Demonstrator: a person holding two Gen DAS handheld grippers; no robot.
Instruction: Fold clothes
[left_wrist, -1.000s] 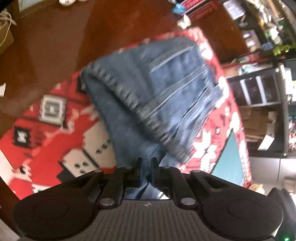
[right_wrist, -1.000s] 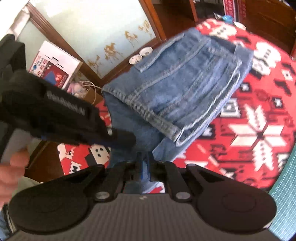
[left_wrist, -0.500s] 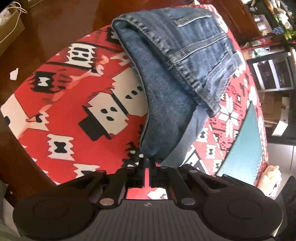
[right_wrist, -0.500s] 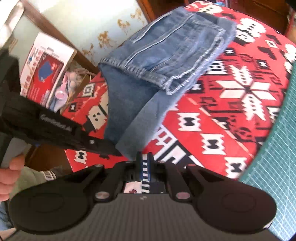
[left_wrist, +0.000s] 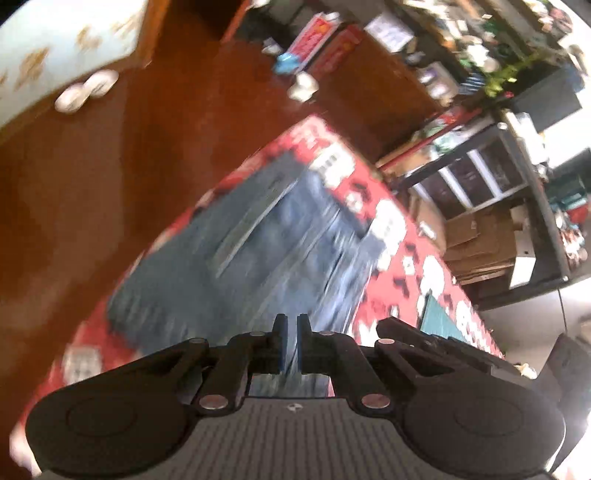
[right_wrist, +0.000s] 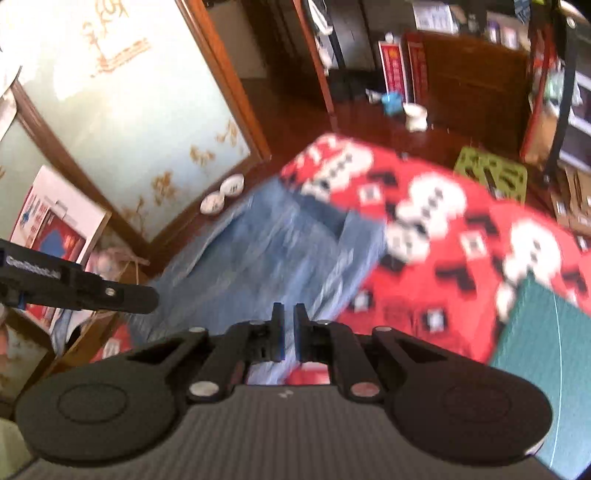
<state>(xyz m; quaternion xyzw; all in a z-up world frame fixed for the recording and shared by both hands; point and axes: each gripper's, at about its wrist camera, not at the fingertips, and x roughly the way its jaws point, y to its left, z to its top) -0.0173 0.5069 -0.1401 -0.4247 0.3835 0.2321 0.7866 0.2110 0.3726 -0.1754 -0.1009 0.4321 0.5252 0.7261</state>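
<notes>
Blue jeans (left_wrist: 240, 258) lie folded at the far corner of a table under a red patterned cloth (left_wrist: 424, 266). The image is blurred by motion. My left gripper (left_wrist: 291, 321) has its jaws almost together, and denim runs up to and under its fingers. In the right wrist view the jeans (right_wrist: 266, 251) reach down to my right gripper (right_wrist: 289, 314), which is equally narrow, with denim showing beneath it. The black body of the left tool (right_wrist: 92, 291) sits to the left of the jeans.
A green cutting mat (right_wrist: 535, 332) covers the cloth (right_wrist: 443, 236) on the right. Two small white dishes (right_wrist: 221, 194) stand on the brown floor by a glass door. Dark shelves (left_wrist: 480, 177), cardboard (left_wrist: 480, 243) and a green stool (right_wrist: 491, 177) lie beyond the table.
Both grippers have swung forward and up over the jeans from the near hem end. The long trailing leg seen before now looks bunched short under the fingers.
</notes>
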